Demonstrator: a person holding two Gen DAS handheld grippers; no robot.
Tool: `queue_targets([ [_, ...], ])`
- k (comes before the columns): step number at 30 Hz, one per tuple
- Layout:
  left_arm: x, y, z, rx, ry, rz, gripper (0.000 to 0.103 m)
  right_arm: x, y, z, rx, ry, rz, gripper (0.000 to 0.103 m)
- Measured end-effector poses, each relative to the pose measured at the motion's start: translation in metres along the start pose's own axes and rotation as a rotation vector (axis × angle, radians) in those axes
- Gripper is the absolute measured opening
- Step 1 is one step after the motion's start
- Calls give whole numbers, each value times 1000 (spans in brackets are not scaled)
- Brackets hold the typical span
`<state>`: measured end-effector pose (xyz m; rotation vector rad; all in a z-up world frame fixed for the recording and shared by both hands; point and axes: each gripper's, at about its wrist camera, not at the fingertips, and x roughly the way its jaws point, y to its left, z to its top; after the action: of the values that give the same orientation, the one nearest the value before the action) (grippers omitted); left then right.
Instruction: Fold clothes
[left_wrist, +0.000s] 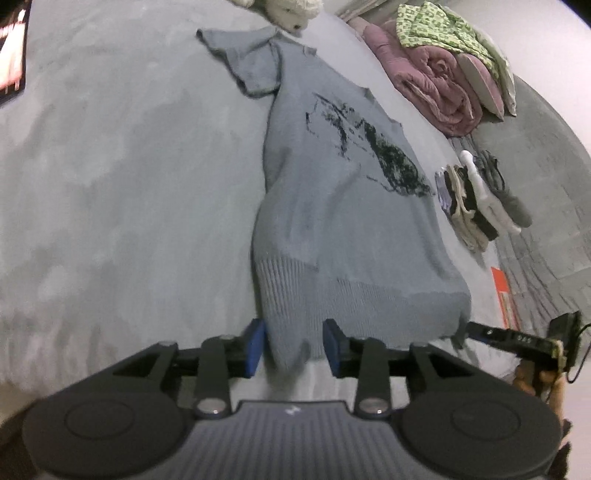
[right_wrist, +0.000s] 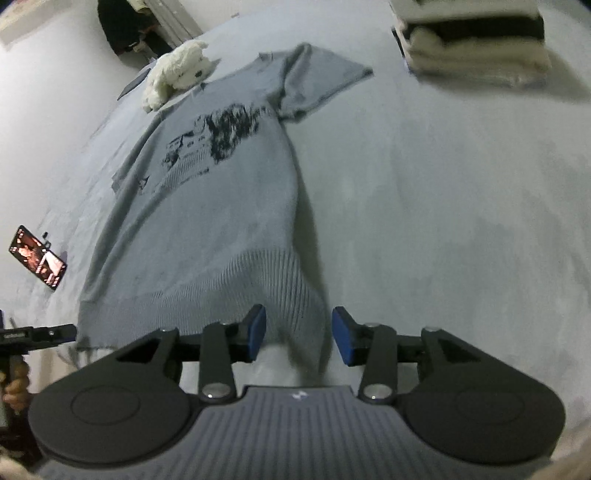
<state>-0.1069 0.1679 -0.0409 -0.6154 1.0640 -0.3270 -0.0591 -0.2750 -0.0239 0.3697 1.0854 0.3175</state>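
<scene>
One grey sweater (left_wrist: 332, 206) lies flat on the bed (left_wrist: 129, 184). Two claws, left claw (left_wrist: 294, 347) and right claw (right_wrist: 299, 334), stand spread at its two hem corners, gripping nothing.

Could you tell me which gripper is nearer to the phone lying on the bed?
Left. The left gripper is at the sweater's hem corner on the phone's side; the right gripper is at the opposite hem corner, the sweater's width farther away.
</scene>
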Motion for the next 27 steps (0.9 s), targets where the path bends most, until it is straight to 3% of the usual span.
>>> queue_targets([
  [3,3,4,-6,-23,-12,-10,36,6,-2,-10,29,14,22,44],
  [8,11,6,-10,-82,-57,-45,34,14,-9,-15,123,-52,98,46],
  [9,12,6,-11,-87,-67,-46,33,17,-12,-15,158,-67,118,41],
  [10,14,6,-12,-92,-76,-46,24,18,-14,-14,183,-70,132,23],
  [11,15,5,-12,-90,-79,-31,14,19,-16,-13,207,-71,145,14],
  [12,15,5,-12,-94,-82,-24,7,20,-18,-12,231,-72,157,14],
  [16,-3,-1,-8,-98,-135,-9,6,-4,-10,-6,225,-130,177,12],
  [21,-42,-26,1,-14,-204,9,6,-49,8,4,155,-191,173,12],
  [27,-51,-45,0,111,-170,88,6,-64,25,5,68,-161,130,12],
])
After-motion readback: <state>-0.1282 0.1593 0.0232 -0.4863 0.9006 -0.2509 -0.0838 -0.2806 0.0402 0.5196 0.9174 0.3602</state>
